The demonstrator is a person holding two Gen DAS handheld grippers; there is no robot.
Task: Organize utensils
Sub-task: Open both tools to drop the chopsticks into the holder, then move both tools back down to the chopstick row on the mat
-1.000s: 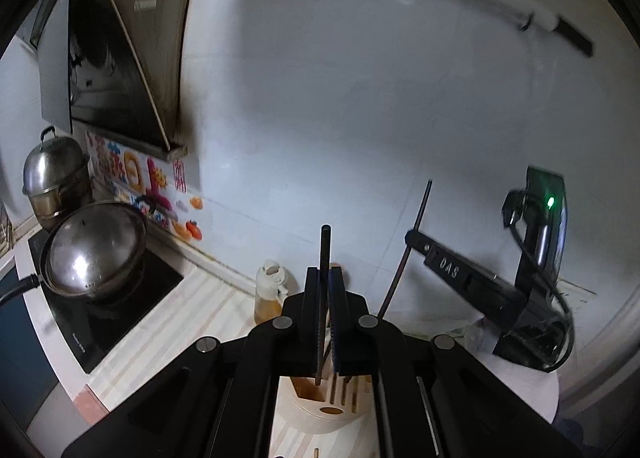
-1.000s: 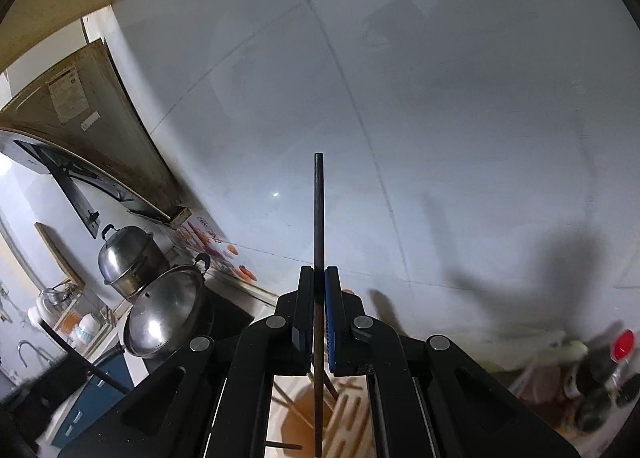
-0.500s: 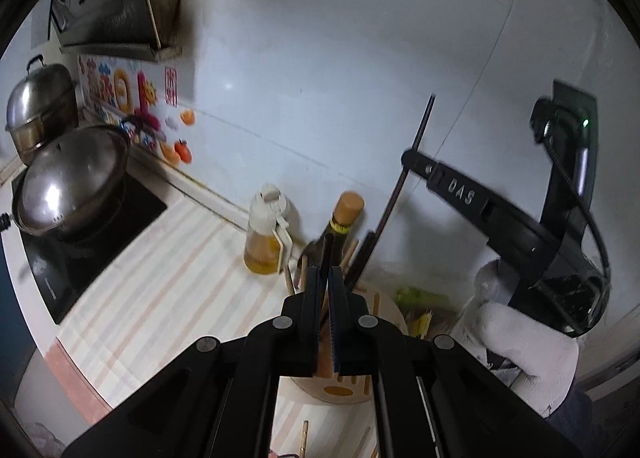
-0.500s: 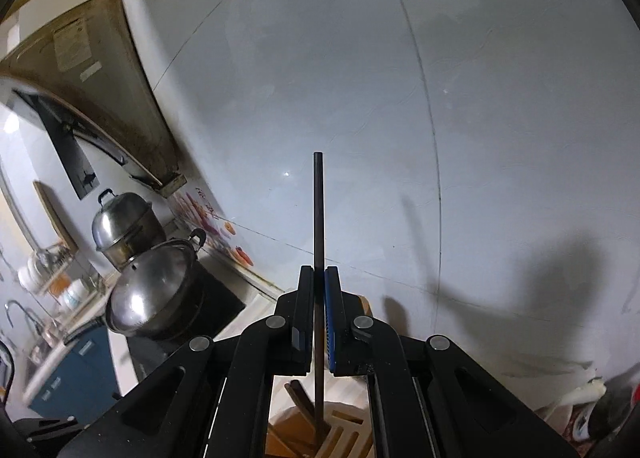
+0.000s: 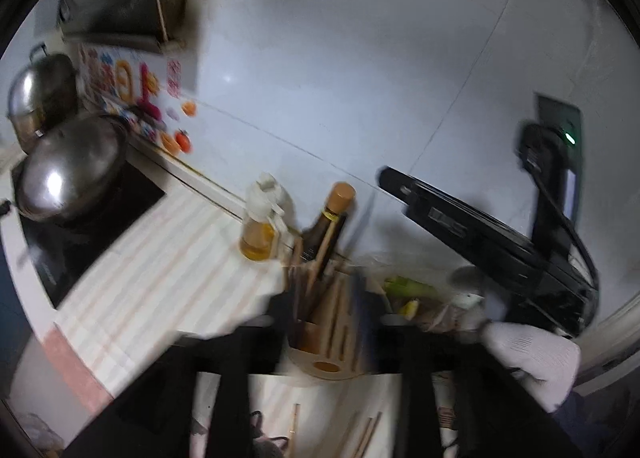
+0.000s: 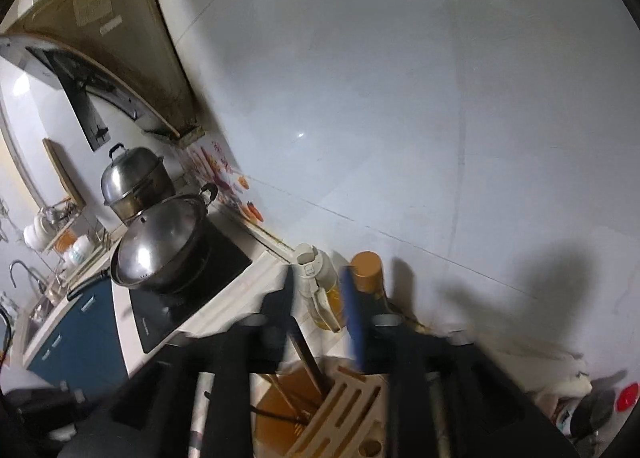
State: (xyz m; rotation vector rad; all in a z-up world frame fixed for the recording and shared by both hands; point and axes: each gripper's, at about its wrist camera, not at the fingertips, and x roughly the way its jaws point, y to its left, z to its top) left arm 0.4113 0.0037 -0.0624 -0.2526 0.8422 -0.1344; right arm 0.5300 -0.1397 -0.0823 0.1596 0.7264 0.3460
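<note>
A round wooden utensil holder [image 5: 320, 354] stands on the striped counter, with several chopsticks [image 5: 316, 278] upright in it. My left gripper [image 5: 324, 314] is open around the holder's top, fingers blurred, empty. The right gripper's black body [image 5: 480, 234] and a white-gloved hand [image 5: 532, 354] show at right. In the right wrist view my right gripper [image 6: 320, 306] is open and empty above the holder [image 6: 340, 410]; dark chopsticks [image 6: 308, 362] lean inside it.
An oil bottle [image 5: 260, 226] and a dark sauce bottle [image 5: 328, 226] stand against the wall behind the holder. A lidded wok [image 5: 68, 170] sits on the black cooktop at left. Loose chopsticks [image 5: 296, 430] lie on the counter near me. Red-capped bottles [image 6: 616, 402] stand at right.
Both grippers have opened and let go of their dark chopsticks, which now stand in the holder. Both views have tilted down toward the counter.
</note>
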